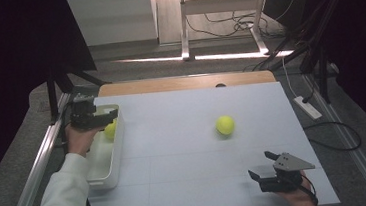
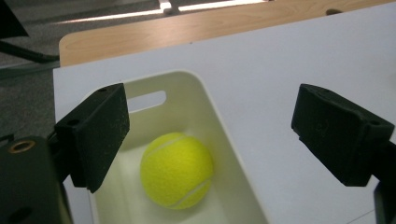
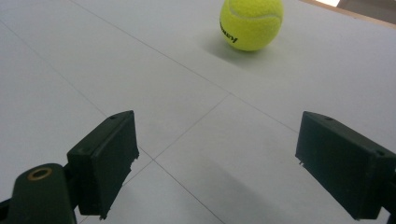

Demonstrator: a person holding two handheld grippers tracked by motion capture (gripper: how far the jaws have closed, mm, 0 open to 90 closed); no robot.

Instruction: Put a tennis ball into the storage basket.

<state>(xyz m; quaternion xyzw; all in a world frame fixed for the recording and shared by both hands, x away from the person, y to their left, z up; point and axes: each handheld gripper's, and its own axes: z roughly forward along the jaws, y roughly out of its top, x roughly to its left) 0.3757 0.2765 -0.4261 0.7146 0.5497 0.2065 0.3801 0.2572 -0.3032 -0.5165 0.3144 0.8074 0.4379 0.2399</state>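
Note:
A yellow tennis ball [image 1: 110, 130] lies inside a white bin [image 1: 108, 172] at the table's left edge. My left gripper [image 1: 106, 114] hovers open just above the bin's far end. In the left gripper view the ball [image 2: 176, 170] rests on the bin [image 2: 205, 95] floor, below and between the wide-apart jaws of the left gripper [image 2: 217, 135], untouched. A second tennis ball [image 1: 225, 125] sits on the white mat right of centre. My right gripper [image 1: 260, 164] stands open near the front right, well short of that ball [image 3: 251, 23], with nothing between the jaws of the right gripper [image 3: 215, 158].
A white mat [image 1: 185, 148] covers the table, with a wooden strip [image 1: 184, 83] at its far edge. Metal rails [image 1: 40, 160] run along both sides. A power strip [image 1: 308, 107] and cables lie on the floor to the right. Dark stand legs rise at both far corners.

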